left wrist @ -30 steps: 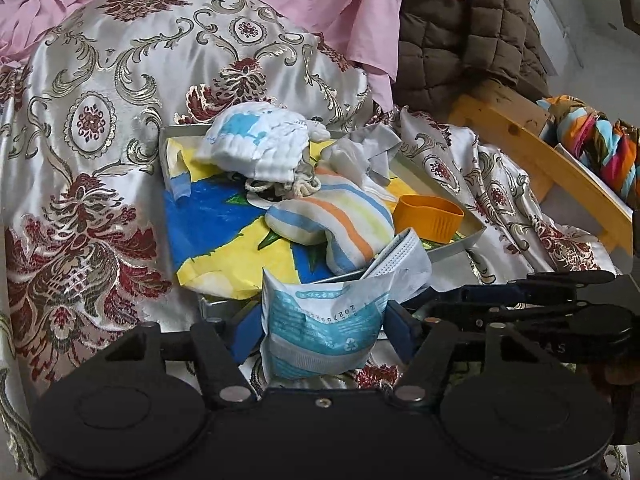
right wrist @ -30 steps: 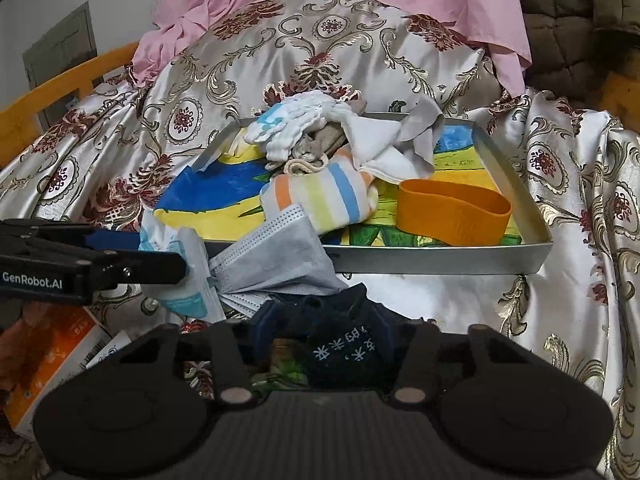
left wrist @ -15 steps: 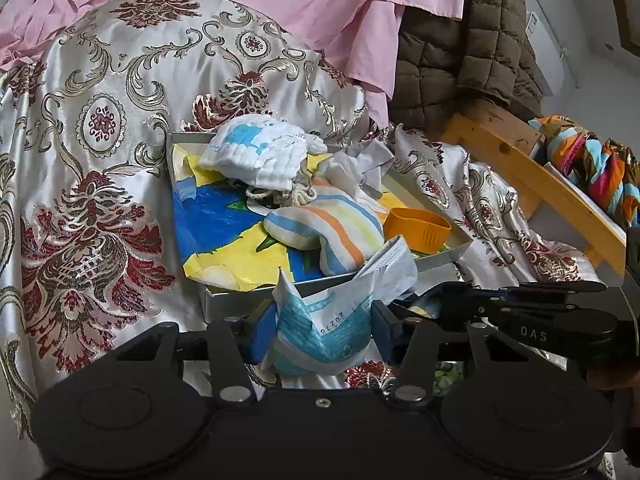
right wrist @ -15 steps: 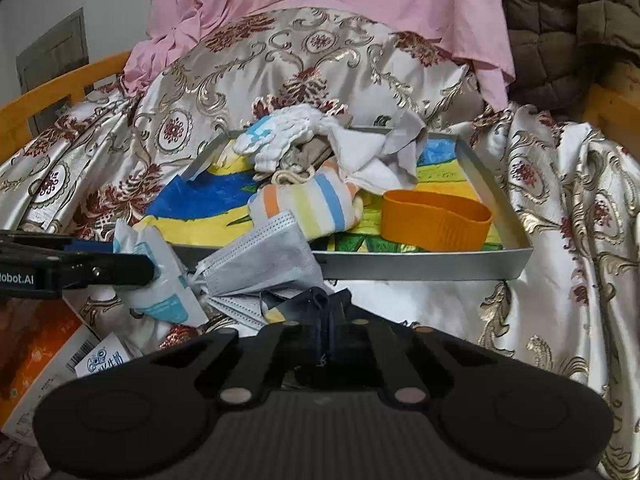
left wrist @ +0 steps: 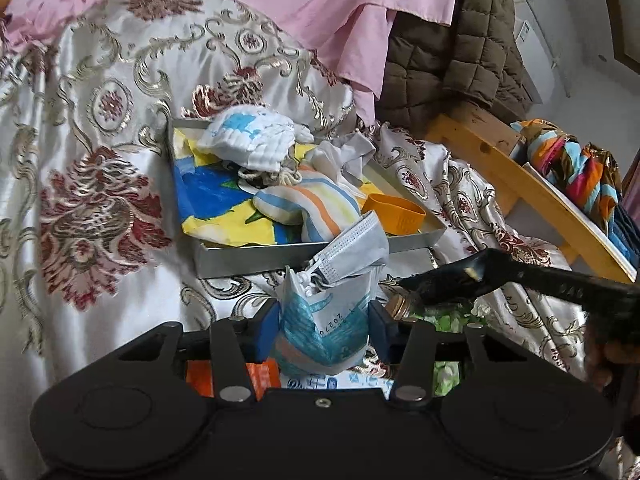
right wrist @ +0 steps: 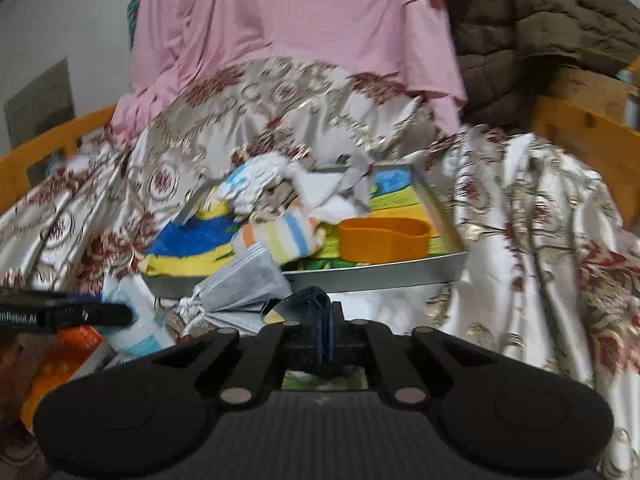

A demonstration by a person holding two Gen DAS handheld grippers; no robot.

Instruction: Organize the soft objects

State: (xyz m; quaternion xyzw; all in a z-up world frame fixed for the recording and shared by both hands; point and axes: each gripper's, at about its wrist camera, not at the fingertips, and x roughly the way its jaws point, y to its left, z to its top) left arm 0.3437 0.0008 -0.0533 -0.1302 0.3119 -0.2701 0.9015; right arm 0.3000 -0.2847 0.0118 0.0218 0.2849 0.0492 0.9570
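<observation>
A metal tray (left wrist: 256,258) (right wrist: 384,272) on the satin bedspread holds a white-and-blue cloth (left wrist: 250,142), a striped sock (left wrist: 316,206) (right wrist: 280,236), white cloth and an orange band (left wrist: 394,216) (right wrist: 382,238). My left gripper (left wrist: 324,326) is shut on a blue-and-white mask packet (left wrist: 320,328) with grey face masks (left wrist: 352,250) sticking out, just in front of the tray. My right gripper (right wrist: 322,334) is shut on a dark navy sock (right wrist: 316,312), right of the masks (right wrist: 244,284).
The patterned satin bedspread (left wrist: 100,160) covers the bed, with pink sheet (left wrist: 280,4) and a brown quilted jacket (left wrist: 448,52) behind. A wooden bed rail (left wrist: 520,184) runs right, with a colourful scarf (left wrist: 572,168). Orange packaging (right wrist: 60,364) lies at lower left.
My right gripper has closed on the navy sock and lifted it, moving forward. My left gripper has drawn back a little with the mask packet.
</observation>
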